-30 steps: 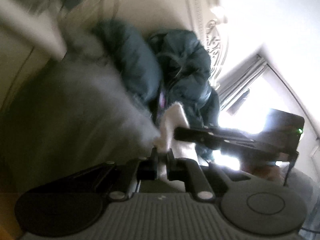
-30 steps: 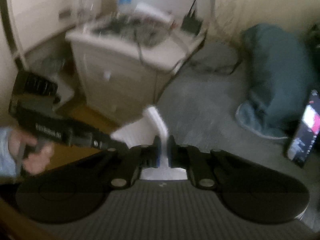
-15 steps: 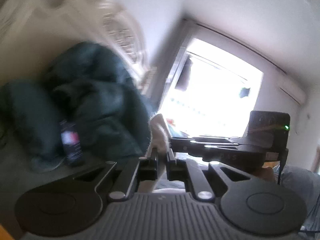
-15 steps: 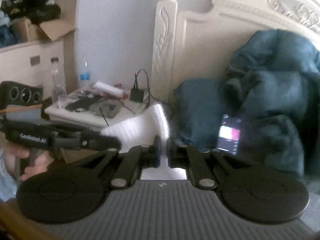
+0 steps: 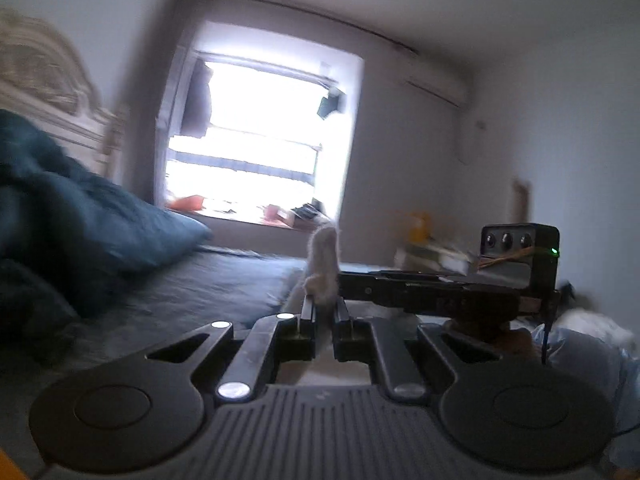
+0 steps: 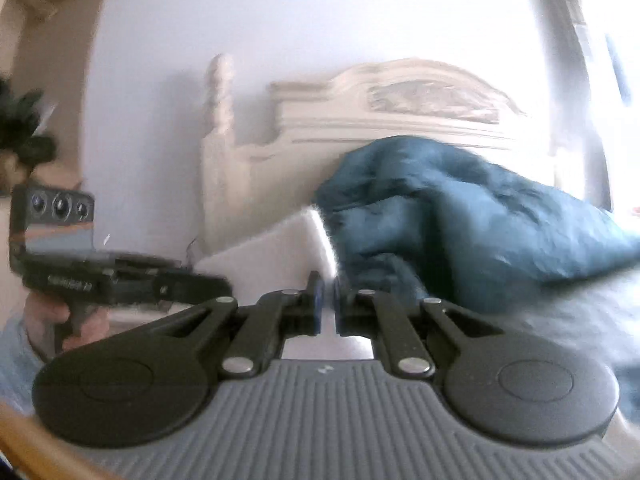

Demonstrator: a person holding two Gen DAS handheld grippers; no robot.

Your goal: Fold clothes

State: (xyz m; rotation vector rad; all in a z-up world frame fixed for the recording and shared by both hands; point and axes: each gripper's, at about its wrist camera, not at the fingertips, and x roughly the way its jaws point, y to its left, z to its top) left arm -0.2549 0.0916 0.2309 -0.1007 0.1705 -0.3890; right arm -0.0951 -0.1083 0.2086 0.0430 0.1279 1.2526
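A: What does the left gripper (image 5: 324, 308) have?

B: Its 2 jaws are pinched narrow on a fuzzy white garment (image 5: 323, 268), and a tuft stands upright above the fingertips. The right gripper (image 6: 327, 296) is clamped just as tight on the same white cloth (image 6: 276, 248), which stretches from its tips away to the left as a taut sheet, long axis running side to side between the 2 tools.

A: So where does the garment sit?

B: Held up in the air above the grey bed (image 5: 192, 292), not lying on it, near the bed's head end.

A: What surrounds it?

B: A heap of teal duvet (image 6: 452, 216) just right of the right gripper's tips, piled against the carved cream headboard (image 6: 380, 116). In the left view the same duvet fills the bed's left edge, a bright window (image 5: 260, 140) lies straight ahead, and the other gripper's black body crosses the right side, close behind the tuft.

A: And the hands?

B: Both tools are held roughly level, tips close together. The person's left hand (image 6: 60, 316) wraps its handle at the left edge of the right view. Everything is motion-blurred.
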